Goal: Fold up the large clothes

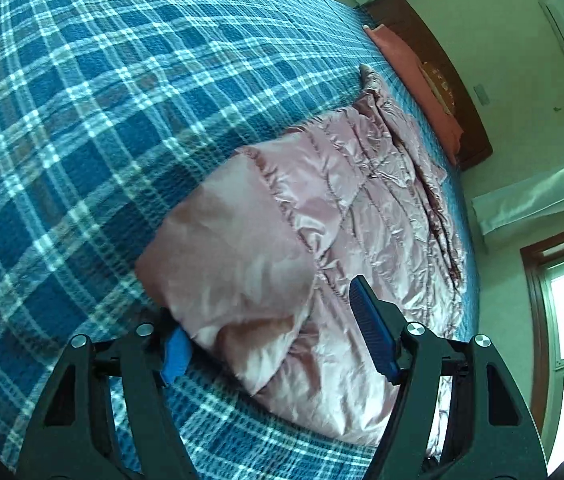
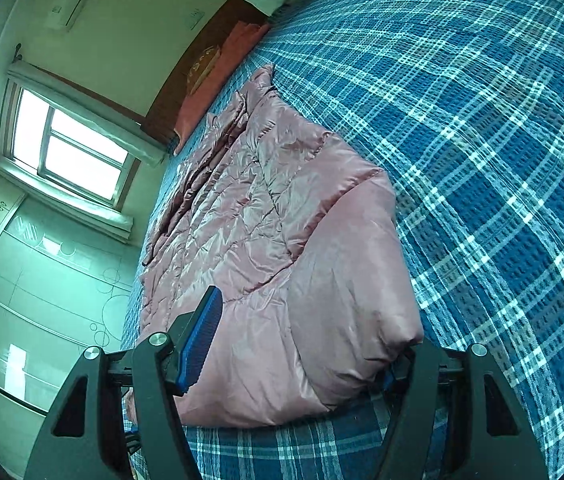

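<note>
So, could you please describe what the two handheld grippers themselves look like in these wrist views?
Both look alike. The left gripper and right gripper each have two matte black, triangular cut-out finger frames with round silver bolt heads. Ribbed blue pads line the fingers' inner faces. No cables, markings or sleeves are visible.

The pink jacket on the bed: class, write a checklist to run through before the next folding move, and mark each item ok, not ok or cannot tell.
1. Pink jacket lies on the plaid blanket: ok.
2. Near end of the jacket sits between the left gripper fingers: ok.
3. Near end sits between the right gripper fingers: ok.
4. Fingers pressed firmly on the cloth: cannot tell, as one finger of each gripper is hidden behind the jacket.
5. Jacket lies smooth: not ok, the quilted part is wrinkled.
6. Blanket beside the jacket free of other things: ok.
</note>
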`<control>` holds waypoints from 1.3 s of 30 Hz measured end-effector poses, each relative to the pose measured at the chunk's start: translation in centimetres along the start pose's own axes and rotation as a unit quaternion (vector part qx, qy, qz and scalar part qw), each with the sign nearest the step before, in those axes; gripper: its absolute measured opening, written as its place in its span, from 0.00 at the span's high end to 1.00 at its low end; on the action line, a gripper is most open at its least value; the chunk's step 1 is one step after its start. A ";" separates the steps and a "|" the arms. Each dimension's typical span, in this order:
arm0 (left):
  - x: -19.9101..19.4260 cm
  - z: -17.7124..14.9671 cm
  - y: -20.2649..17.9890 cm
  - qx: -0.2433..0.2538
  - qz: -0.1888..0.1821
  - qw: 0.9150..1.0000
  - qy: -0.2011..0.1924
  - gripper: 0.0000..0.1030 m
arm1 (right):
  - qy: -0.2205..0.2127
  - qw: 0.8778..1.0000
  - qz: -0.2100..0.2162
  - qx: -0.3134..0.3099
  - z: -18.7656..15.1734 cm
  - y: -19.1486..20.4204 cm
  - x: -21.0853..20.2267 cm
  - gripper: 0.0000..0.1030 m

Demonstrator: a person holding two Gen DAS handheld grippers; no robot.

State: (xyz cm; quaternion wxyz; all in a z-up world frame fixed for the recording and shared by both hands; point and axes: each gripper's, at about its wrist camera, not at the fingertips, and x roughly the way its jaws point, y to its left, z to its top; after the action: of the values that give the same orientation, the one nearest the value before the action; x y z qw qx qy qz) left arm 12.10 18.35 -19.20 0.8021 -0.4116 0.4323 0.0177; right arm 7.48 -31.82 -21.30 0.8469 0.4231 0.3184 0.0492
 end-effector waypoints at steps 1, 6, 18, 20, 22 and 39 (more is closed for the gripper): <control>0.2 -0.1 -0.3 0.005 0.002 1.000 0.003 0.41 | 0.001 1.000 -0.005 -0.004 0.0 0.2 0.3 0.46; 1.2 0.1 -0.5 0.020 0.006 1.000 0.008 0.71 | 0.005 1.000 -0.019 -0.008 -0.1 0.3 1.8 0.74; -2.0 0.4 -1.4 0.032 -0.053 0.998 -0.023 0.91 | -0.016 0.999 0.032 -0.031 0.4 1.6 -0.7 0.89; -3.0 0.5 -1.6 0.036 -0.063 0.997 -0.027 0.91 | -0.016 0.998 0.043 -0.034 0.2 2.0 -1.4 0.90; -4.1 0.4 -1.9 0.044 -0.072 0.996 -0.031 0.92 | -0.018 0.998 0.055 -0.037 0.0 2.5 -2.6 0.90; -13.4 1.0 -6.3 0.099 -0.142 0.984 -0.038 0.92 | -0.037 0.991 0.117 -0.059 0.4 6.5 -9.4 0.90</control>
State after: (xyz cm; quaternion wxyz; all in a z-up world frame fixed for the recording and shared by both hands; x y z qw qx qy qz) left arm 6.85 19.22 -5.36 0.8490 -0.3863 0.3385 -0.1239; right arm 1.48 -31.26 -11.64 0.8700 0.4081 0.2315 0.1514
